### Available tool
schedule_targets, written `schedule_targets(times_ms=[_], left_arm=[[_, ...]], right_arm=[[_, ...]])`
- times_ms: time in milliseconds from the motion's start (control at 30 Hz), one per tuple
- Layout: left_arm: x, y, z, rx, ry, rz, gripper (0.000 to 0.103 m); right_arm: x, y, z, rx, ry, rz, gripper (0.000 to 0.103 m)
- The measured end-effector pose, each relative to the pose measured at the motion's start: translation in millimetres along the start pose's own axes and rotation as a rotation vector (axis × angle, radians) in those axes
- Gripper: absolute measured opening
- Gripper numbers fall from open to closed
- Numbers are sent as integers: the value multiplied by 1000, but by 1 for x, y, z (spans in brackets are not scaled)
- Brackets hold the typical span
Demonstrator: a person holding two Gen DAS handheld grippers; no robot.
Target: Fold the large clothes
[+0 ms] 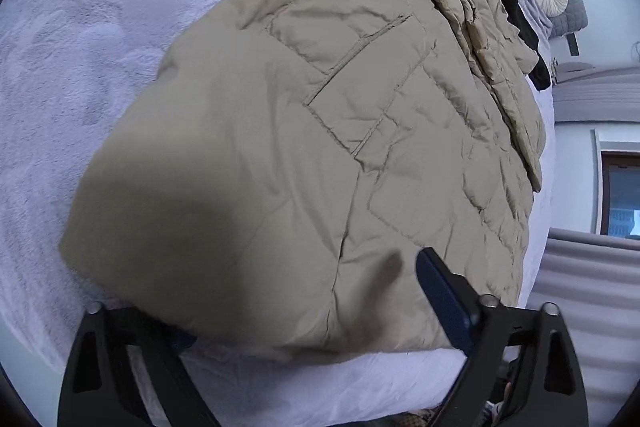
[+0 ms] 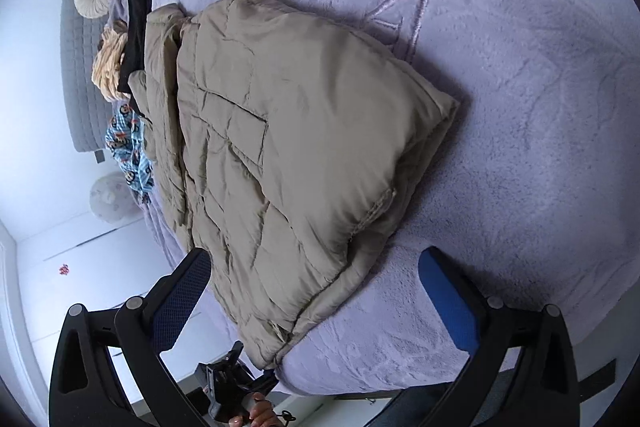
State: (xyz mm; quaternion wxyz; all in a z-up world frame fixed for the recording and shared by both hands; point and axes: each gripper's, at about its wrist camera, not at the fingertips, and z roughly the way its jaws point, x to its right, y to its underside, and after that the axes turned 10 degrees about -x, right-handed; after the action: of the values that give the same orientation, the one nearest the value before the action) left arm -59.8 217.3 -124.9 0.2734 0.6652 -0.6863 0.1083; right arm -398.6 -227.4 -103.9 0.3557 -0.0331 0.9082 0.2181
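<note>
Beige quilted jacket (image 2: 296,131) folded on the lilac bed blanket (image 2: 540,147)

Centre frame in both views. Right gripper (image 2: 316,287) tilts down, fingers apart over its near edge; left gripper (image 1: 304,307) straddles a corner, fingers apart, unclamped.

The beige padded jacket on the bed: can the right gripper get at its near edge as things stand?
Probably yes. The right gripper has its jaws wide open with nothing between them, and the folded jacket lies just ahead on the lilac blanket, its near edge bare and uncovered.
</note>
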Motion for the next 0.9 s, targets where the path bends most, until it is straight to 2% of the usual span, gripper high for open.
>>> schedule_targets(times_ms=[33, 67, 100, 133, 167, 267, 333, 400, 633, 900], left_arm=[[2, -3, 2, -6, 10, -4, 67], [4, -6, 4, -18, 22, -5, 36], [5, -10, 6, -36, 31, -1, 21], [7, -11, 5, -36, 37, 5, 14], [11, -11, 0, -19, 34, 23, 14], [23, -9, -19, 25, 38, 104, 10], [30, -8, -30, 39, 42, 145, 10], [38, -9, -39, 51, 38, 182, 10], [66, -20, -67, 105, 21, 292, 10], [117, -48, -107, 223, -38, 369, 10]], right_arm=[[1, -2, 0, 9, -16, 4, 103], [0, -3, 1, 18, -42, 8, 103], [-2, -5, 3, 26, -58, 13, 102], [-2, -6, 4, 34, -66, 22, 102], [-3, -8, 5, 40, -70, 33, 100], [1, -12, 9, 44, -107, 87, 74], [1, -14, 12, 48, -121, 98, 38], [-3, -13, 11, 69, -100, 83, 20], [-42, -12, 0, 95, -48, -68, 17], [-125, -38, -15, 84, 4, -307, 14]])
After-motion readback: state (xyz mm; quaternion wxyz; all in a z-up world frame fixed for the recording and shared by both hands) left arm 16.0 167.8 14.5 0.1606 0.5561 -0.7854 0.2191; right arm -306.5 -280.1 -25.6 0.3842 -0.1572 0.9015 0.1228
